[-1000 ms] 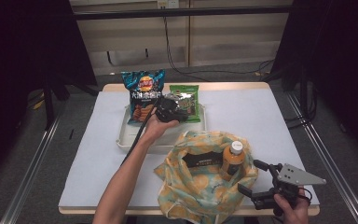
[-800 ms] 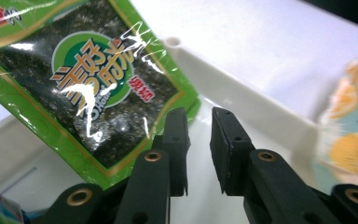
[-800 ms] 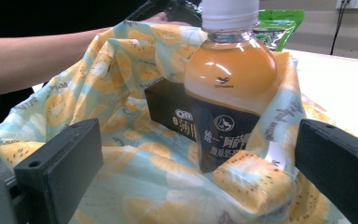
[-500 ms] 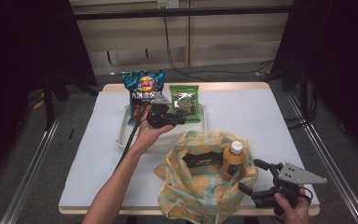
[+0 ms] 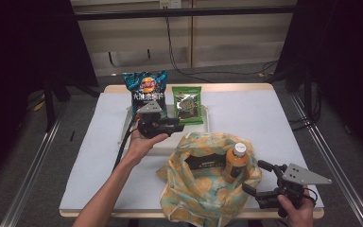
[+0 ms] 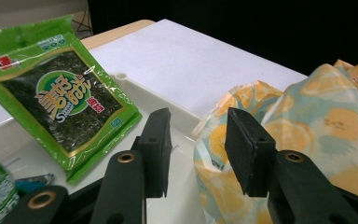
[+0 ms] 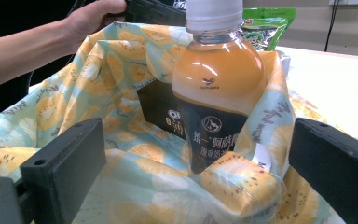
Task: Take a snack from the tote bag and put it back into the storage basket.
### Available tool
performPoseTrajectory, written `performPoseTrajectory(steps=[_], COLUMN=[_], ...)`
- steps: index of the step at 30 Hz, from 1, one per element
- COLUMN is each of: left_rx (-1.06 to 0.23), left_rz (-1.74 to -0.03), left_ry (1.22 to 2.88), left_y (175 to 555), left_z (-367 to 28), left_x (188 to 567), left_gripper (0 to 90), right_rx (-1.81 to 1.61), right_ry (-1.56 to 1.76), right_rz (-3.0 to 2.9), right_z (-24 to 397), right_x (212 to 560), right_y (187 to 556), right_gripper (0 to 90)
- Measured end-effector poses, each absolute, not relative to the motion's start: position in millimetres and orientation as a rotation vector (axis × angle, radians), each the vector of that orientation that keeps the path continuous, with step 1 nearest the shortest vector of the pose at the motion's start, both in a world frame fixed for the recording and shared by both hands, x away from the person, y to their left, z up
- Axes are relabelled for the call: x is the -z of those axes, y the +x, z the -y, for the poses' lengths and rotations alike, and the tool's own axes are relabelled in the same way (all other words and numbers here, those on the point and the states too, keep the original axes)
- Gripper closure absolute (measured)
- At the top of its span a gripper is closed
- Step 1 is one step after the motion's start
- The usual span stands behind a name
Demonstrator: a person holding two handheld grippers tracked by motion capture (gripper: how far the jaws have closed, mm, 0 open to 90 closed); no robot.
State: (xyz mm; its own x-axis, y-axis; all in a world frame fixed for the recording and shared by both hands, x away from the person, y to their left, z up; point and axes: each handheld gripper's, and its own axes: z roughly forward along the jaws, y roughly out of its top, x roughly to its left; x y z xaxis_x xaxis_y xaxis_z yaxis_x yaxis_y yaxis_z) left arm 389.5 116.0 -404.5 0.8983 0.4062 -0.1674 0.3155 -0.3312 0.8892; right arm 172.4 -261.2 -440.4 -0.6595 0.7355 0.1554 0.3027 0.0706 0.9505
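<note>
Since the earlier frame my left gripper (image 5: 177,126) is drawing back from the seaweed packet (image 5: 188,105) toward me, off the far part of the white tray (image 5: 127,124). Its jaws have just been opening and are standing partly apart with nothing between them (the left gripper view shows only tray and bag edge in the gap). The seaweed packet is leaning at the tray's far edge beside the blue chip bag (image 5: 145,89), whose lower part my gripper is hiding. My right gripper (image 5: 254,178) is holding its place at the near right of the lemon-print bag (image 5: 196,189), jaws spread wide and gripping nothing. The orange-drink bottle (image 7: 214,88) is standing upright inside the bag, its base wrapped in cloth and its cap cut off at the top. A dark box (image 7: 161,109) behind it is half buried, its label hard to read.
</note>
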Motion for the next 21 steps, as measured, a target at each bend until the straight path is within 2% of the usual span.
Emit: performPoseTrajectory(steps=[9, 21], left_rx=[-0.094, -0.11], left_rz=[-0.487, -0.475], left_ry=[1.946, 1.903], left_y=[362.4, 329.5], left_z=[-126.8, -152.9], left_x=[394.2, 390.2], left_gripper=[54.3, 55.8], right_rx=[-1.622, -1.603], right_ry=[1.017, 1.007], right_rz=[-1.985, -1.968], right_z=[261.9, 260.6], right_x=[439.0, 434.6], right_y=[172.5, 172.1], right_gripper=[6.1, 15.1])
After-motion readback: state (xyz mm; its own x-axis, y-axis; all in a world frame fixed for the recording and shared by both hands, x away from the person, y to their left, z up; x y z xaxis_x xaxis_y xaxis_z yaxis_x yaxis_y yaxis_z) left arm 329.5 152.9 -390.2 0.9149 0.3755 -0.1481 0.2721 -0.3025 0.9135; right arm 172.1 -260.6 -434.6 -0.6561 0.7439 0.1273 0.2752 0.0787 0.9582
